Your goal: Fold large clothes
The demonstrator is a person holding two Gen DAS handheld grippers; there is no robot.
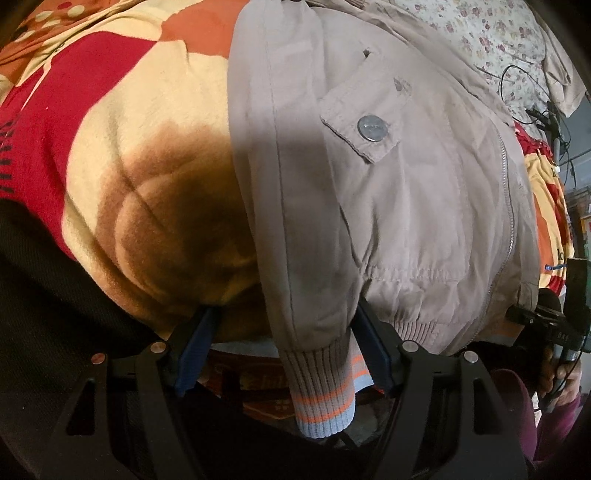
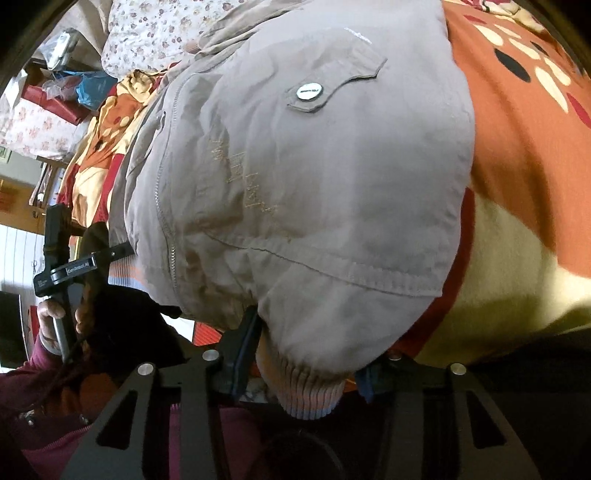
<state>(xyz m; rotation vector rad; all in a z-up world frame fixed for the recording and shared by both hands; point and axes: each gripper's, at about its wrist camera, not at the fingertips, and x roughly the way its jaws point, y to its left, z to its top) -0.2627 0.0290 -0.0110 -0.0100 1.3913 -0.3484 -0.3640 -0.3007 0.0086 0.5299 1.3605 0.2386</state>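
While both views look steeply down, the jacket (image 1: 388, 177) lies front-up on a bed covered by a blanket (image 1: 122, 122) of soft, fleecy pile in red, cream and orange blocks. Jacket shell: thin taupe woven cloth, finely creased, with a metal zip (image 1: 508, 192) running down the front and a buttoned pocket flap (image 1: 364, 123) bearing a round silver snap. Hem and cuffs are ribbed knit; the sleeve cuff (image 1: 321, 391) carries orange and pale blue stripes. Long axis runs near to far, hem at the near edge, collar end far, toward a floral-print cloth (image 1: 495, 33).

Left gripper (image 1: 284, 354): jaws wide apart, striped cuff hanging between them, pads not pressing on it. Right gripper (image 2: 306, 354): jaws part open, straddling the ribbed hem corner (image 2: 314, 391); the left pad is close against the fabric, but a firm pinch cannot be confirmed.
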